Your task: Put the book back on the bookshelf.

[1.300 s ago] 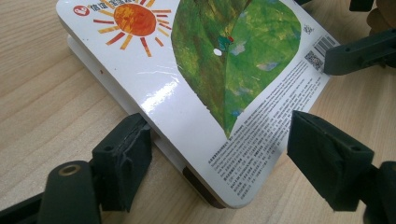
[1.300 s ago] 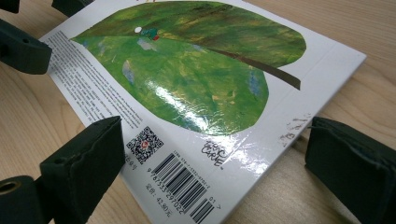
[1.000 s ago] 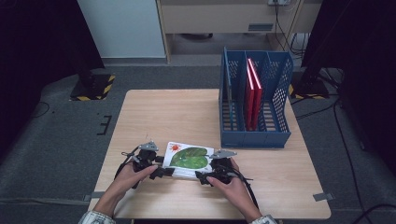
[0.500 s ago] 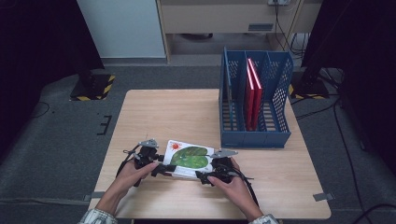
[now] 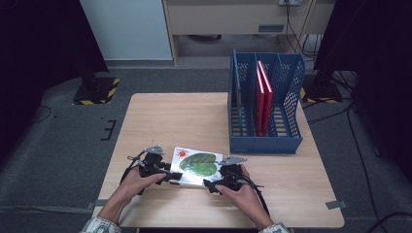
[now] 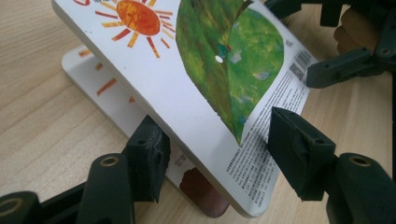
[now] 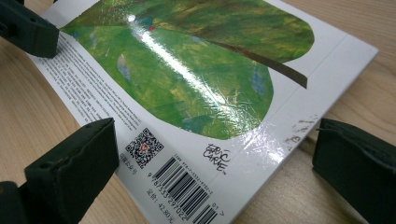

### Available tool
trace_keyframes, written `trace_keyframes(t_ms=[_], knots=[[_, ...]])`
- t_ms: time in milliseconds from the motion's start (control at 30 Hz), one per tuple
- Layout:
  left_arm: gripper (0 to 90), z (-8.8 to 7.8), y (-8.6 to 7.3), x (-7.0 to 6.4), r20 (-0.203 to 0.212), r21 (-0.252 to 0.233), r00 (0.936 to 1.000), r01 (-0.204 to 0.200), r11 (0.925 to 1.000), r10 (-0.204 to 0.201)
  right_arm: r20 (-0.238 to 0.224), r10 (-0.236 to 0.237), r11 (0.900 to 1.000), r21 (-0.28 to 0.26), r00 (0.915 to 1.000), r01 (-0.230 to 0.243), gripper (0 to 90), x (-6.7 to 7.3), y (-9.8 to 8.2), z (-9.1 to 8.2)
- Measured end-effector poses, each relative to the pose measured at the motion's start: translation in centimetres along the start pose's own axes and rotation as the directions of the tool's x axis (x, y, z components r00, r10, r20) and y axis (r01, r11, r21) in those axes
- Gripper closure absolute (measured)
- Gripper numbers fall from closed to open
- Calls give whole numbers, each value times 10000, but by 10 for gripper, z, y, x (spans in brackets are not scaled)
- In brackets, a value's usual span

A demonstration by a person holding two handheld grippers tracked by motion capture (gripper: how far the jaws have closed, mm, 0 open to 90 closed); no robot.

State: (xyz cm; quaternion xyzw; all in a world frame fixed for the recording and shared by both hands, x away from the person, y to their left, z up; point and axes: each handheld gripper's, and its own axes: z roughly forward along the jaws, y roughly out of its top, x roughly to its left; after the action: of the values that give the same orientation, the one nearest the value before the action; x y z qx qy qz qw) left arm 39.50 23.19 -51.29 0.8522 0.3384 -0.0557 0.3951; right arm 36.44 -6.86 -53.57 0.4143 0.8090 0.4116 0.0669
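Your left gripper has just been closing its jaws around the near corner of the picture book, and the cover sits between them, one jaw under the lifted edge, the other beside the printed text; the pads are not yet pressing on the board, so call it straddling, not clamped. The book lies back cover up on the wooden table, at the near edge between your two hands, its green leaf and orange sun showing. A second white board peeks from under the raised cover, so it may be opening like a hinge.

That's your risk: pinch only the top cover and the book may fan open as you lift, or slip off the glossy surface.

Your right gripper stands open around the barcode corner, jaws apart on either side, not pressing.

If the two hands lift unevenly, expect the book to twist and slide out.

Farther off, the blue file rack stands at the table's right side with two red books upright in its middle slot. Its low front wall and dividers could catch a book that comes in tilted.
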Motion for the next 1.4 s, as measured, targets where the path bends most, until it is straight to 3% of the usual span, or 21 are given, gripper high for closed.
trace_keyframes(t_ms=[67, 200, 367, 567, 1100, 1400], knots=[[411, -1, -1, -2, -47, -26, 9999, -152, 9999, 151, 134, -128, 9999, -12, 9998, 128, 4, 1, 0, 0], [480, -5, -2, -5, -77, -201, 9992, -400, 9990, 398, -33, -258, 9997, 14, 9997, 258, 21, 2, 0, 0], [491, -6, -3, -8, -262, -254, 9980, -585, 9980, 578, 55, -459, 9989, 3, 9989, 459, 30, 5, 1, -1], [523, -8, -4, -13, -689, -474, 9937, -917, 9947, 884, 444, -835, 9962, -212, 9955, 845, 100, 6, 5, -6], [615, -11, -5, -16, -1393, -903, 9849, -1163, 9891, 1031, 1246, -1418, 9848, -824, 9820, 1527, 265, 6, 12, -16], [655, -11, -4, -19, -2133, -937, 9667, -1646, 9819, 1417, 1652, -1655, 9759, -1150, 9723, 1857, 380, 7, 16, -23]])
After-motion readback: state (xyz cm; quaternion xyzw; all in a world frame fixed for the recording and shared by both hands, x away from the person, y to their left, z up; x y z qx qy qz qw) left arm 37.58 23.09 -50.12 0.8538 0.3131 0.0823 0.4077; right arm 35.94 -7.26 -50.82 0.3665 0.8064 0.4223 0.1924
